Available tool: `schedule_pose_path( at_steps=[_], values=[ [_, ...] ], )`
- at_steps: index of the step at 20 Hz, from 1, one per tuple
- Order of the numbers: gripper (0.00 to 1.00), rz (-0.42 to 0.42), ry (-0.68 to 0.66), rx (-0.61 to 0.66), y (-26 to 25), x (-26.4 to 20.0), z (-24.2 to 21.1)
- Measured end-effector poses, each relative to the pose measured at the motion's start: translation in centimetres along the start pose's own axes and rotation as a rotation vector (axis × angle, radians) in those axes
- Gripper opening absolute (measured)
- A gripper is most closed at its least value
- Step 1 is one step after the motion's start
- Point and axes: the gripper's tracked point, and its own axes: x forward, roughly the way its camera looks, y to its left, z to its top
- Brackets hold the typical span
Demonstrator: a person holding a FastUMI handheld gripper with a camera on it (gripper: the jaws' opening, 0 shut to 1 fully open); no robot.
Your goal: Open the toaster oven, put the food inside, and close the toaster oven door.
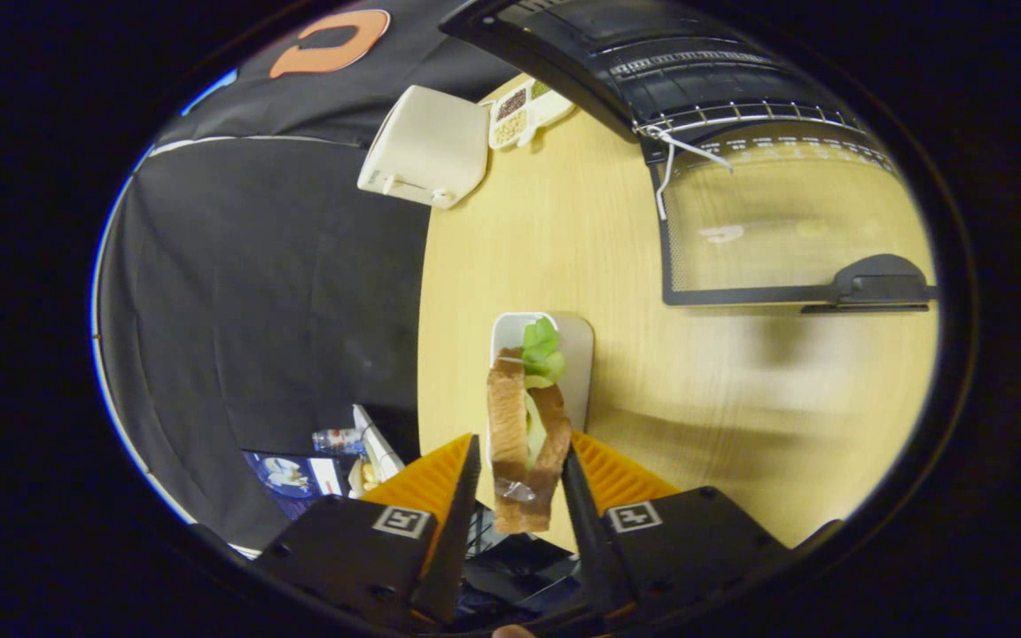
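Gripper view: the camera looks down on a wooden table (564, 230) from above.
Gripper (521, 474): it is lifted over the table edge and points out across the table top.
Fingers (462, 496): they squeeze the sandwich from both sides, one finger on each slice of bread.
Sandwich (524, 434): it sits between the fingers, held up in the air over the table.
Sandwich shape: two slices of brown bread with pale filling in the middle and green lettuce (541, 350) poking out at the far end.
Sandwich direction: its long side runs the same way as the fingers, straight ahead, with the lettuce end farthest from the gripper.
Plate (580, 354): a small white plate lies on the table just beyond the fingers, under the far end of the sandwich.
Oven door (785, 230): it lies folded down flat, open, well beyond the plate and off to the right, with a dark handle (878, 282) at its near edge.
Oven (679, 62): its dark inside with a wire rack shows behind the door.
White box (426, 146): it stands at the far left edge of the table.
Snack tray (524, 111): a little tray with bits in its sections sits just beside the white box.
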Motion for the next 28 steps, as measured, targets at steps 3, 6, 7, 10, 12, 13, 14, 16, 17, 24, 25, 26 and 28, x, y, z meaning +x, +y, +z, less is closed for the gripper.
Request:
schedule_pose_path(
  at_steps=[3, 6, 7, 10, 12, 13, 14, 16, 17, 24, 25, 26, 28],
  values=[
    [0.40, 0.012, -0.002, 0.004, 0.3, -0.9, 0.1],
    [0.37, 0.067, -0.028, 0.012, 2.1, -3.9, 0.2],
    [0.37, 0.088, -0.047, 0.016, 2.7, -5.1, 0.4],
    [0.37, 0.134, -0.148, 0.020, 3.4, -10.0, 1.8],
    [0.37, 0.149, -0.246, 0.048, 2.9, -13.7, 3.4],
    [0.37, 0.160, -0.302, 0.071, 2.4, -15.6, 4.3],
    [0.37, 0.166, -0.361, 0.093, 1.6, -17.1, 5.0],
    [0.37, 0.177, -0.470, 0.150, -0.1, -19.8, 7.1],
    [0.37, 0.180, -0.531, 0.193, -1.5, -20.5, 8.2],
    [0.37, 0.238, -0.838, 0.410, -7.7, -21.5, 15.2],
    [0.37, 0.245, -0.861, 0.426, -8.1, -21.1, 16.0],
    [0.37, 0.254, -0.888, 0.445, -8.6, -20.8, 16.7],
    [0.37, 0.284, -0.960, 0.479, -9.4, -20.5, 18.0]
  ],
)
